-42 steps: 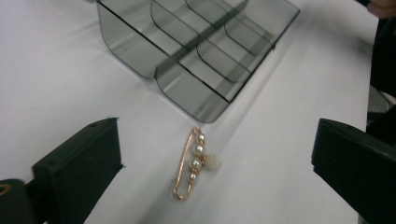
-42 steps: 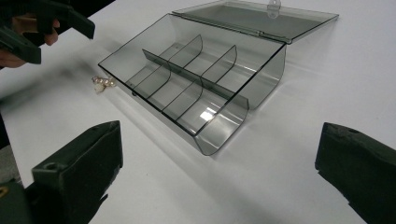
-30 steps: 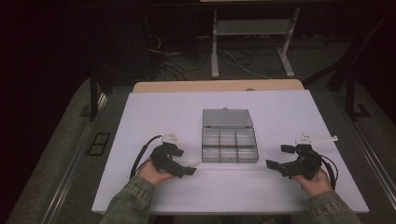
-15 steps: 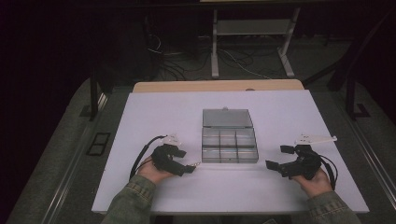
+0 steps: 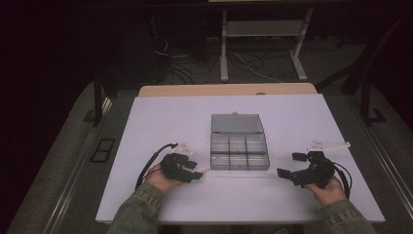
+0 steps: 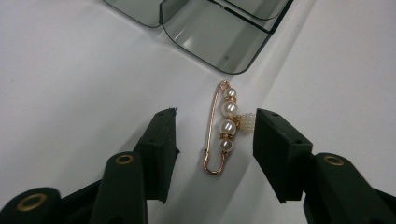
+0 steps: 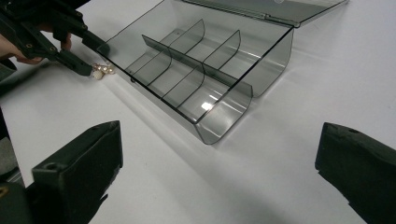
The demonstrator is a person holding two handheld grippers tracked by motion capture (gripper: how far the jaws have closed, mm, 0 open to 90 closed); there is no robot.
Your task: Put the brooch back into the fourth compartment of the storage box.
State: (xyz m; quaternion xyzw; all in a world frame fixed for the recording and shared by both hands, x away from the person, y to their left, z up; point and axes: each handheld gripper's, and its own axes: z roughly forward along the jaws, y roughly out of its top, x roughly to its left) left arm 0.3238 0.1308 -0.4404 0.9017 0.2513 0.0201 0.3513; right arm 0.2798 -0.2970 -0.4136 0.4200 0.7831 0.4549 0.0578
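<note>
Since a second ago the left gripper (image 5: 200,171) has edged toward the box (image 5: 239,152), and its jaws have just been closing around the pin (image 6: 221,128); the right gripper (image 5: 291,166) has kept its place.

The table (image 5: 160,117) is white. The box, smoky clear plastic, sits at its middle with the lid laid flat at 12 o'clock and dividers marking six compartments, none holding anything I can see.

The right gripper lies at 3 o'clock of the box, jaws spread wide over bare table.

The left gripper lies at 8 o'clock of the box. Its jaws stand half-spread on either side of the pin; one pad looks to be just at the charm, the other is clear, so there is no pinch.

The pin lies flat on the table just beside the box's near left corner. It is a gold safety pin strung with four pearls. A small beaded white charm hangs at its side, partly hidden by the jaw. In the high view the pin is too small to make out.
</note>
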